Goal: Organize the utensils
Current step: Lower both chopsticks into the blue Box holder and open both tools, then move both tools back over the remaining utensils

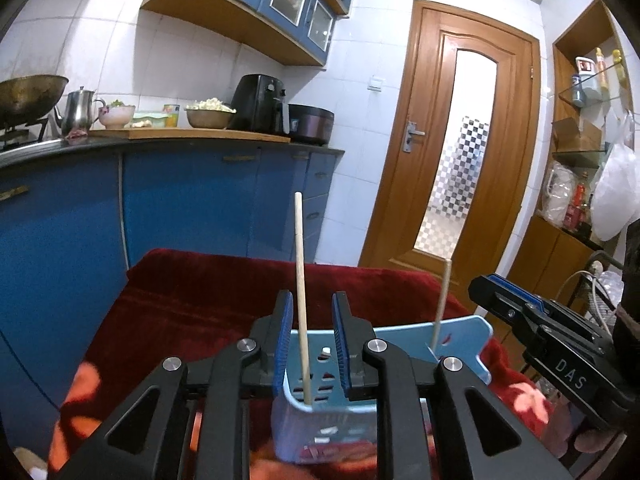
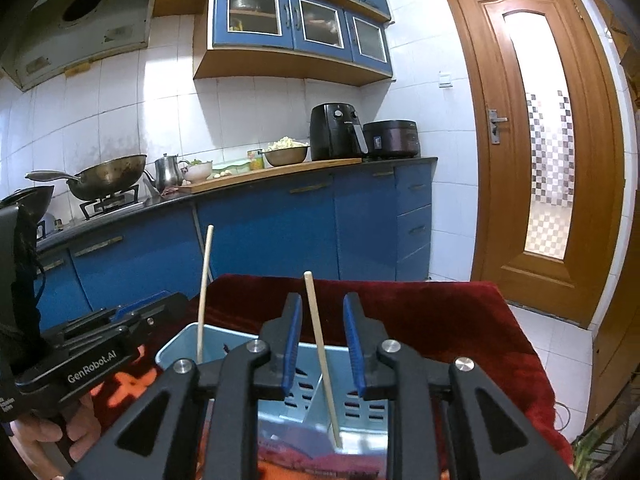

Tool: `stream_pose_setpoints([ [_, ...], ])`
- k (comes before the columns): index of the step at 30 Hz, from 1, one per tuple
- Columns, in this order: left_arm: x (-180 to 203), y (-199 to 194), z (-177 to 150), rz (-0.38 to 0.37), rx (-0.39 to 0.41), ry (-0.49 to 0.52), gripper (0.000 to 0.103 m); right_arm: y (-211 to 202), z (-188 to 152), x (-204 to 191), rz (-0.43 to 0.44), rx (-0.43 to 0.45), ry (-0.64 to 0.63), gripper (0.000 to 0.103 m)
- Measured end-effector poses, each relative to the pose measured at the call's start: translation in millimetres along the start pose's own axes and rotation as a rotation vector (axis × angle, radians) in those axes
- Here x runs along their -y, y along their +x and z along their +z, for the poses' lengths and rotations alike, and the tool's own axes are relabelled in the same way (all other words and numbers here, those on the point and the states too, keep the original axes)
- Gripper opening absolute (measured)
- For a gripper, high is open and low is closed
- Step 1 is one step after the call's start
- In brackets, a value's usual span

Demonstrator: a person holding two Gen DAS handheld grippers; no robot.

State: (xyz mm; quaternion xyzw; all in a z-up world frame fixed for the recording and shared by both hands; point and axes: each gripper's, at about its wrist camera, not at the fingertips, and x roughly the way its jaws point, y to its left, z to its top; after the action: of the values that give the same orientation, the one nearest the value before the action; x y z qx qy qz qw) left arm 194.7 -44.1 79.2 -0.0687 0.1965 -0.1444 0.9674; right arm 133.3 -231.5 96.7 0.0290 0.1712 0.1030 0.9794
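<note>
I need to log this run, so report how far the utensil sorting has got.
Done: two chopsticks stand in the light blue holder, one at its left end, the other at its right end. In hand: nothing; the left gripper and right gripper are open, each with a stick between its fingers, ungripped. Left: no loose utensils show on the red cloth, so little seems to remain.

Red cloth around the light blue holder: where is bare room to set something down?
Free: the dark red velvet cloth beyond the light blue slotted plastic holder toward the blue cabinets, and its left stretch. Crowded: at the holder, where two wooden chopsticks stand and both open tools hover.
</note>
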Motion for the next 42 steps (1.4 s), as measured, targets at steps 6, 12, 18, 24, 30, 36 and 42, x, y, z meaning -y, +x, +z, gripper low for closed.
stream_pose_setpoints([
  [6, 2.7, -25.5, -2.6, -0.006, -0.036, -0.005, 0.02, -27.7, -1.4, -3.6, -0.005, -0.029, 0.023, 0.024],
  [12, 3.1, -47.4, -5.6, 0.002, -0.099, 0.007, 0.02, -48.9, -5.8, -9.2, -0.015, -0.104, 0.002, 0.024],
  [18, 2.4, -59.5, -14.5, 0.011, -0.202, 0.027, 0.021, -61.8, -24.2, -12.1, -0.023, -0.226, -0.011, 0.024],
  [24, 3.0, -66.3, -28.7, 0.028, -0.298, 0.054, 0.021, -65.0, -49.6, -6.5, -0.019, -0.369, 0.022, 0.024],
  [30, 3.2, -65.1, -47.2, 0.047, -0.404, 0.065, 0.021, -62.4, -73.8, -0.9, -0.014, -0.502, 0.066, 0.024],
  [36, 8.7, -54.9, -66.5, 0.076, -0.511, 0.104, 0.021, -59.1, -89.9, 4.3, -0.016, -0.6, 0.105, 0.024],
  [42, 11.5, -41.2, -81.8, 0.058, -0.61, 0.1, 0.021, -50.6, -103.7, 13.9, 0.006, -0.689, 0.177, 0.024],
])
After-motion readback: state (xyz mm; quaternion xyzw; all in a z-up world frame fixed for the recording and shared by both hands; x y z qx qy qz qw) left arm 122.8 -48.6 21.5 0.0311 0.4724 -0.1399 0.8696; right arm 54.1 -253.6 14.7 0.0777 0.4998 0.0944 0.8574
